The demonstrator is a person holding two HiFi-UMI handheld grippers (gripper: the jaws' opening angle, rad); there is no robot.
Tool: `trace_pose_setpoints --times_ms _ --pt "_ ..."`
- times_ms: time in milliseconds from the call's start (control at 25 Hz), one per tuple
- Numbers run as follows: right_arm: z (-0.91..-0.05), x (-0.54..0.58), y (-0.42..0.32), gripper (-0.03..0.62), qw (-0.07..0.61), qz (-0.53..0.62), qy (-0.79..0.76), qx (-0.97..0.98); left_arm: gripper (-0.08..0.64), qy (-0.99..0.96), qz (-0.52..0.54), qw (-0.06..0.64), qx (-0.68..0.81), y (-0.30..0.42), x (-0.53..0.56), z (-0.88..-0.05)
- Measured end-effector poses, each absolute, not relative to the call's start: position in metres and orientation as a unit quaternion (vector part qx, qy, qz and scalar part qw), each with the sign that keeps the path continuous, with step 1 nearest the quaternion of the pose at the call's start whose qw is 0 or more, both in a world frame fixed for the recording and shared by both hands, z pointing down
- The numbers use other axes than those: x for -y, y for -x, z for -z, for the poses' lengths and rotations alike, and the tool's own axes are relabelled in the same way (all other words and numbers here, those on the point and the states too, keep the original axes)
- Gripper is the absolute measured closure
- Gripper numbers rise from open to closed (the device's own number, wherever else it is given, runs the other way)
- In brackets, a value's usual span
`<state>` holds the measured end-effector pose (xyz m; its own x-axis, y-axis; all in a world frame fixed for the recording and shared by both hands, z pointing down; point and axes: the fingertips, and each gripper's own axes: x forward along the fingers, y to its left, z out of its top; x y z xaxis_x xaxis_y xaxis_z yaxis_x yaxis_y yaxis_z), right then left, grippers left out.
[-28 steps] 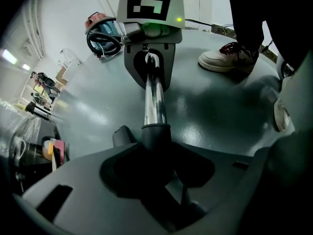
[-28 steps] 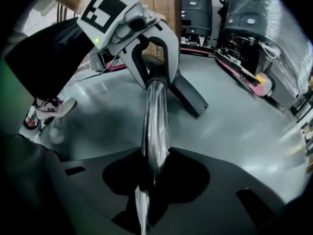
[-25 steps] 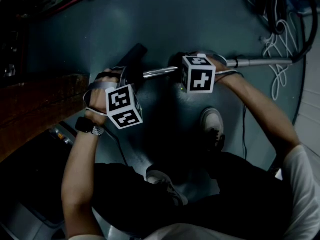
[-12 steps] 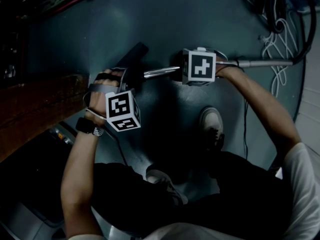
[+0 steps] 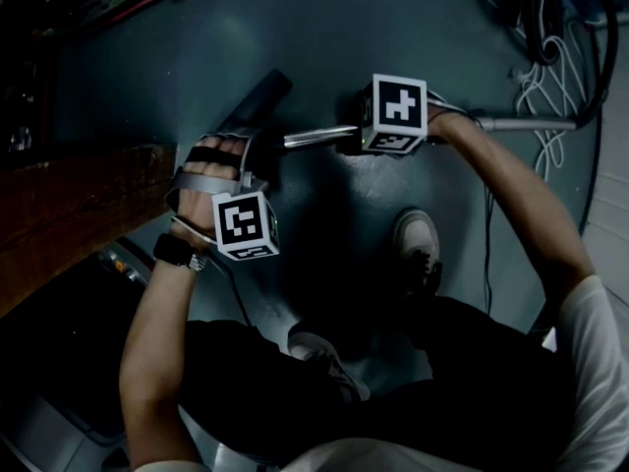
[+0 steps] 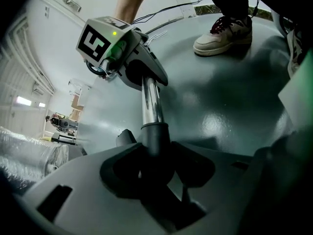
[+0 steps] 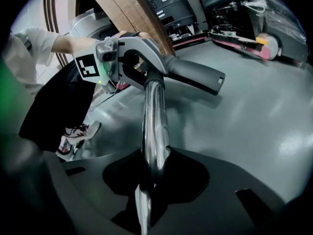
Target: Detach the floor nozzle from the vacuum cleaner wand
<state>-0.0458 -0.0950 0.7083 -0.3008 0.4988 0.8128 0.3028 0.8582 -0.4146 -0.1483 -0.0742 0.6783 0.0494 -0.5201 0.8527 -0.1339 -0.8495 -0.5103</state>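
1. Nearest the person, the left gripper (image 6: 154, 168) is clenched on the dark grey plastic neck of the floor nozzle (image 5: 263, 96). In the head view the nozzle's body runs off toward 1 o'clock from that hand. This clamp should stay steady as the anchor (the smooth neck looks likely to slip if the grip loosens).
2. Just beyond, at 3 o'clock, the right gripper (image 7: 149, 180) is grasping the shiny chrome vacuum cleaner wand (image 5: 319, 137). The best move is probably to pull straight along the tube toward 3 o'clock with small counter-twists, without levering the joint sideways.
3. Nozzle and wand appear joined, held over the glossy teal floor (image 5: 324, 28).
4. Compared with a second ago:
   - The left marker cube (image 5: 244, 226) has rolled and dropped toward 6 o'clock.
   - The right marker cube (image 5: 396, 114) has rolled up toward 12 o'clock, so the two hands have twisted in opposite directions.
   - Both grips are unchanged, and the bare chrome between them looks no longer than before.
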Motion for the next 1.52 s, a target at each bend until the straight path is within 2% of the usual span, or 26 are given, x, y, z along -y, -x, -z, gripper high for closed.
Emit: trace_pose_setpoints --times_ms 400,520,680,960,1320,1520 --pt "-0.707 0.089 0.035 0.465 0.542 -0.141 0.281 0.779 0.373 0.713 0.641 0.174 -0.223 0.14 0.071 -0.677" --pt "-0.709 0.094 0.036 0.467 0.544 -0.105 0.258 0.792 0.37 0.717 0.648 0.136 -0.217 0.139 0.074 -0.679" --pt "-0.711 0.097 0.039 0.468 0.543 -0.025 0.217 0.811 0.355 0.73 0.66 0.054 -0.17 0.138 0.066 -0.686" --pt "-0.715 0.1 0.037 0.472 0.554 0.046 0.179 0.812 0.347 0.725 0.68 -0.015 -0.112 0.134 0.058 -0.692" --pt "-0.72 0.103 0.038 0.476 0.576 0.106 0.164 0.794 0.336 0.692 0.711 -0.032 -0.12 0.137 0.058 -0.713" --pt "-0.726 0.109 0.031 0.476 0.585 0.101 0.167 0.787 0.353 0.694 0.705 0.02 -0.146 0.13 0.066 -0.715"
